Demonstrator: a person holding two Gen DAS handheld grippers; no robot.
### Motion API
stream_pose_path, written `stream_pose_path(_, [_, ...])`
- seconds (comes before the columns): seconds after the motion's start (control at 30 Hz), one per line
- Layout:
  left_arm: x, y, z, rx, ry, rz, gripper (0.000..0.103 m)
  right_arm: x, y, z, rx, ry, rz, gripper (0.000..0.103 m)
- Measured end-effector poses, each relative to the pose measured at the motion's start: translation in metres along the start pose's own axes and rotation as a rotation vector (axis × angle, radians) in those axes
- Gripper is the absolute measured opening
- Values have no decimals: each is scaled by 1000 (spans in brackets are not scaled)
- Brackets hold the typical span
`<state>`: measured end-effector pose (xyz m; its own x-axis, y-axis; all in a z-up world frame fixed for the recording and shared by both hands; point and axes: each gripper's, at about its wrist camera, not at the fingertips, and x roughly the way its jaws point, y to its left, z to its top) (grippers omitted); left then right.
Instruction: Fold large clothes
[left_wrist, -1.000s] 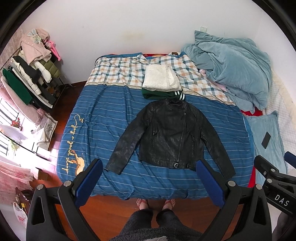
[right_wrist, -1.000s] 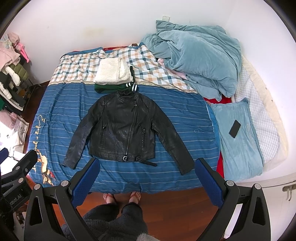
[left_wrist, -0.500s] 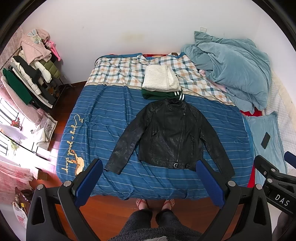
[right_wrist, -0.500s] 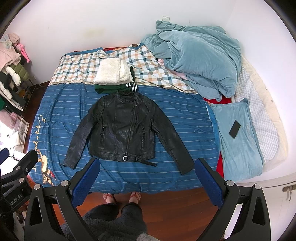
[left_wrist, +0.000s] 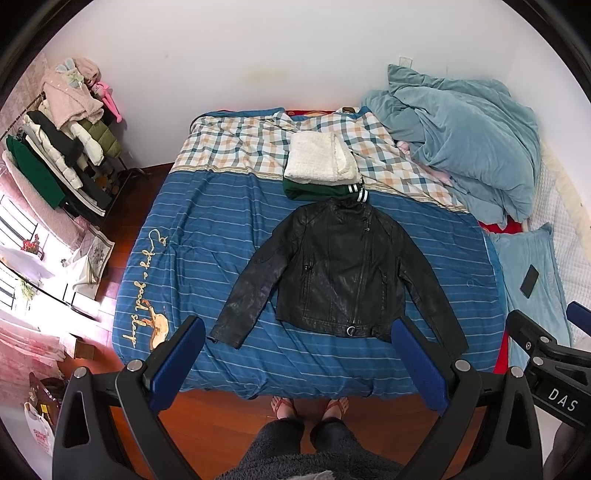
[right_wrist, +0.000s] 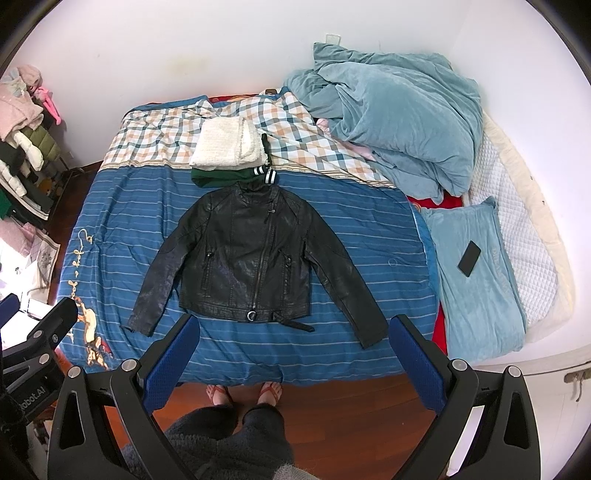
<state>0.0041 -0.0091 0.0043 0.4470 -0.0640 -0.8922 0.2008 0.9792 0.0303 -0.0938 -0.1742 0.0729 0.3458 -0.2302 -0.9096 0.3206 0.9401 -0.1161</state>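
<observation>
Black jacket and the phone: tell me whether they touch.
Apart. The right wrist view shows the black jacket spread on the blue striped cover, while the phone lies on the light blue pillow, with bare cover between them.

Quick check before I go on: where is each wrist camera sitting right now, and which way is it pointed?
Left wrist: held high at the foot of the bed, looking down past the open left tool at the black leather jacket; the person's legs and sandalled feet show below, the other tool at the right edge.
Right wrist: same height, a little further right, looking down past the open right tool at the jacket and a phone.
Shared: jacket, folded white garment, blue striped bedspread, rumpled teal duvet.
</observation>
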Motion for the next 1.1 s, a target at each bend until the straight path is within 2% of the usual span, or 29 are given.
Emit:
stream_pose_path(0.47, [-2, -1, 1, -2, -6, -2, 103, -5, 2, 1, 2, 0, 3, 103])
stream_pose_path(0.83, [3, 19, 2, 8, -16, -16, 103, -7, 12, 7, 36, 13, 11, 103])
stream_pose_path(0.93, [16, 23, 7, 21, -60, 20, 103, 10, 8, 8, 100, 13, 77, 103])
stream_pose_path(1.0, [35, 25, 13, 32, -106, 73, 103, 28, 2, 6, 157, 6, 117, 103])
stream_pose_path(1.1, [70, 27, 18, 53, -145, 125, 103, 72, -18, -3, 270, 22, 109, 103])
